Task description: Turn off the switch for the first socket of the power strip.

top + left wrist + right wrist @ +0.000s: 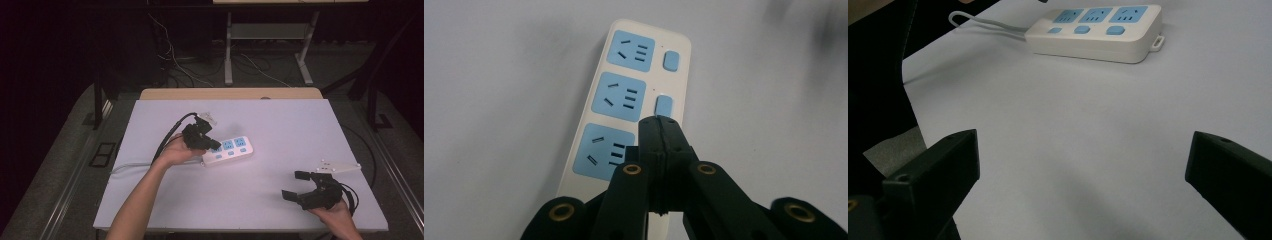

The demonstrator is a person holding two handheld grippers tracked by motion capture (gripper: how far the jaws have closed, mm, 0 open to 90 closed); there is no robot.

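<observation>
- The left tool (658,122), jaws pressed together on nothing, hovers over the power strip's (624,100) near-end switch.
- The strip lies mid-table (280,200), long axis running away from that tool.
- The right tool (296,186) rests wide, well apart.

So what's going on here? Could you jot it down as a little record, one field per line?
Thing in hand: white power strip with three blue sockets and three blue switches
Left gripper: jaws shut, empty, tip over the switch nearest the cord end
Middle switch: uncovered, just beyond the tip
Right gripper: jaws open, empty, apart from the strip
Surface: white table
Likely move: pressing a switch
</observation>
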